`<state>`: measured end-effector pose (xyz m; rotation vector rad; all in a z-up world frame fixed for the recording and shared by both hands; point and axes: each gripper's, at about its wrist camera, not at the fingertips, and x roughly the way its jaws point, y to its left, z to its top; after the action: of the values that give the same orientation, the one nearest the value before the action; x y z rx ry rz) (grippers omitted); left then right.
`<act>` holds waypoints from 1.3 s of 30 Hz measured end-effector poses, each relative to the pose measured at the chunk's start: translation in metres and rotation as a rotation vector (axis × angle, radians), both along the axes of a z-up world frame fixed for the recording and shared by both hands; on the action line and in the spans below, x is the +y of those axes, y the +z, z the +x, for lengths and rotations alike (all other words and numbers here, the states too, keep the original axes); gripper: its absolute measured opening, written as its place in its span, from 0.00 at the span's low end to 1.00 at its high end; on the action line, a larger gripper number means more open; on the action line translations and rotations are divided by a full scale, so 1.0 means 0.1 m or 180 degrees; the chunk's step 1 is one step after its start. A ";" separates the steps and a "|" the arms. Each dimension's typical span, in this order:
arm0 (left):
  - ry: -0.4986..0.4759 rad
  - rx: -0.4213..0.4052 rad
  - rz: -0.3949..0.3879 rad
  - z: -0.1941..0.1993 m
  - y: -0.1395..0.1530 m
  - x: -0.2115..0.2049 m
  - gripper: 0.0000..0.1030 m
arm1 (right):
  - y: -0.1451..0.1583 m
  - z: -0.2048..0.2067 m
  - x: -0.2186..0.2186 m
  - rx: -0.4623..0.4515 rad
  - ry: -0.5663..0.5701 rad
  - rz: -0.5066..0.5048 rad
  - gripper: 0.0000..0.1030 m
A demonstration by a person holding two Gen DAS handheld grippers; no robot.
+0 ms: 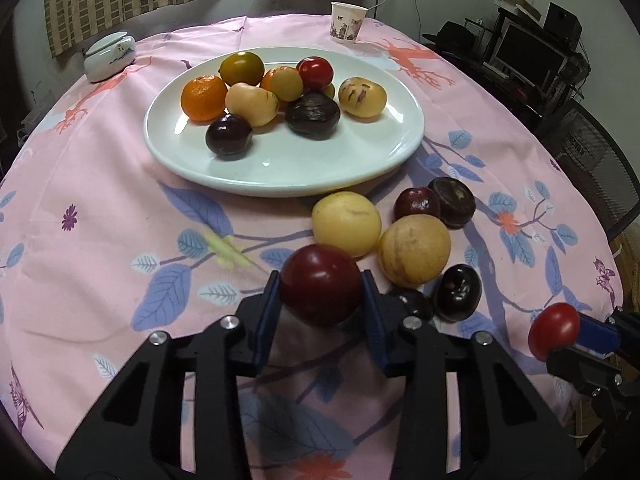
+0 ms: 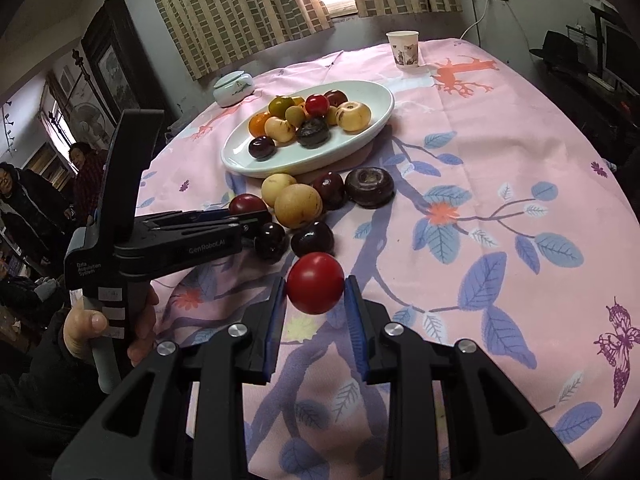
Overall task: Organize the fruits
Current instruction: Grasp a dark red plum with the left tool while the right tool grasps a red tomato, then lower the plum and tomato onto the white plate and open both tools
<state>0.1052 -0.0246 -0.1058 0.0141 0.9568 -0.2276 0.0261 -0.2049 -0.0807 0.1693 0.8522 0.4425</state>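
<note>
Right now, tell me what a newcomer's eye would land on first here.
Each hand-held gripper is shut on a fruit above the pink floral cloth: the left hand-held gripper holds a dark red fruit, the right hand-held gripper a bright red fruit. Beyond them a white plate piled with mixed fruit sits mid-table, with loose fruit clustered on the cloth at its near right edge.
</note>
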 end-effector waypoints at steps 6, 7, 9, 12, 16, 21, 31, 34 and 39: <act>0.0020 -0.0050 -0.0129 -0.24 0.13 0.11 0.38 | 0.01 0.00 0.08 -0.0004 0.0054 -0.0031 0.29; 0.0017 -0.0065 -0.0144 -0.29 0.15 0.13 0.38 | 0.01 0.00 0.11 -0.0001 0.0071 -0.0044 0.29; 0.0014 -0.0101 -0.0158 -0.37 0.21 0.16 0.38 | 0.02 0.01 0.17 0.0000 0.0097 -0.0066 0.29; 0.0002 -0.0140 -0.0194 -0.46 0.27 0.21 0.38 | 0.03 0.02 0.25 -0.0012 0.0136 -0.0099 0.29; 0.0003 -0.0190 -0.0220 -0.51 0.34 0.28 0.38 | 0.07 0.03 0.33 -0.0033 0.0166 -0.0144 0.29; 0.0045 -0.0210 -0.0220 -0.46 0.40 0.37 0.38 | 0.12 0.10 0.38 -0.0054 0.0184 -0.0190 0.29; 0.0141 -0.0279 0.0059 0.26 0.74 0.54 0.38 | 0.39 0.77 0.53 -0.0177 0.0319 -0.0449 0.29; 0.0161 -0.0238 0.0077 0.64 0.80 0.58 0.38 | 0.46 1.12 0.62 -0.0195 0.0343 -0.0530 0.29; 0.0261 -0.0075 0.0127 1.09 0.65 0.66 0.38 | 0.40 1.64 0.74 -0.0132 0.0284 -0.0636 0.29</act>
<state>0.2144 0.0419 -0.0412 0.0142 0.9364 -0.1326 0.1904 -0.1307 -0.0408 -0.0622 0.8602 0.4399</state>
